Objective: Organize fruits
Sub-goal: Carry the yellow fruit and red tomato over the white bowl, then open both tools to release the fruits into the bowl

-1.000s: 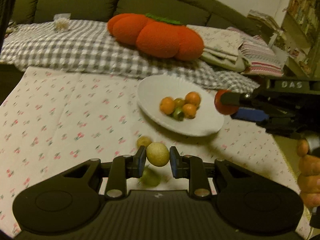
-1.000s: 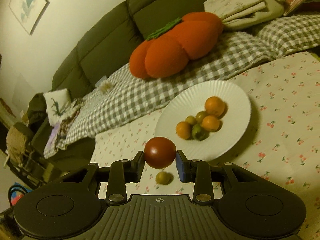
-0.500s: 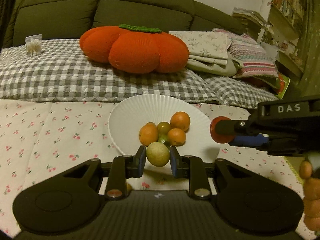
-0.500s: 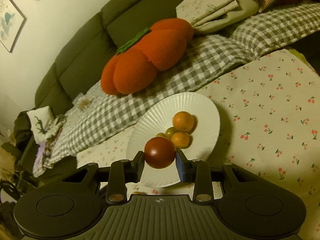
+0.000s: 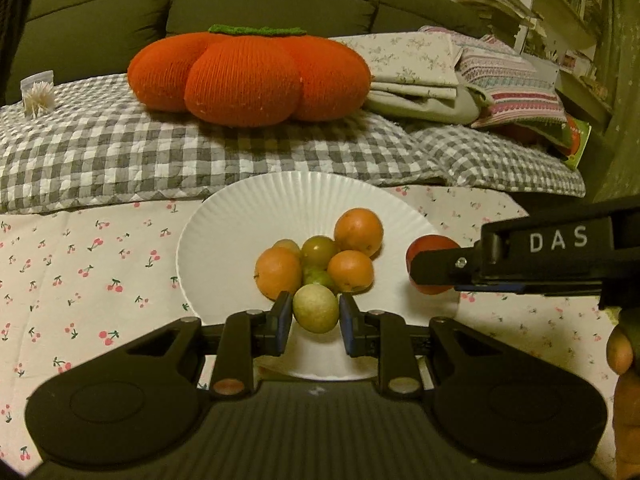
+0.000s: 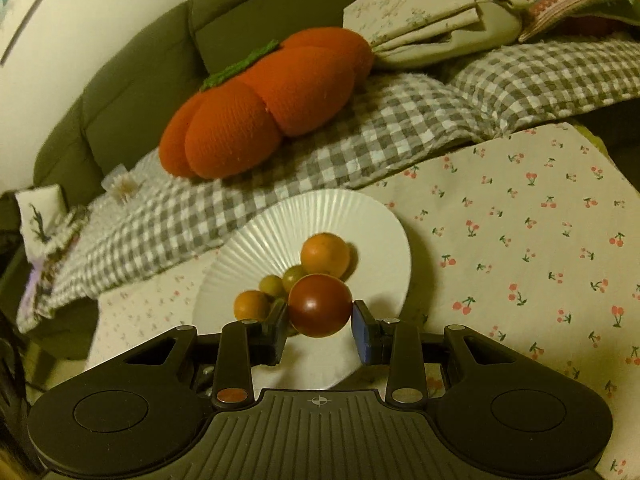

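Fruits for the plate [image 5: 224, 216]: I held a pale yellow-green fruit [image 5: 315, 308] pinched in my left claw [image 5: 315, 316] and a dark red tomato [image 6: 320, 311] pinched in my right claw [image 6: 320, 320], both poised over the pile so they could join it.

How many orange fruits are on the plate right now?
3 clear ones on the plate: back right, front right, front left. A fourth seems to peek out behind the left one; more may be hidden.

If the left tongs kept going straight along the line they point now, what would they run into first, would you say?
Probably the fruit pile on the white plate: the left tongs, shut on a pale green fruit, aim right at it. Depth is unclear, so the plate's bare near part might come first.
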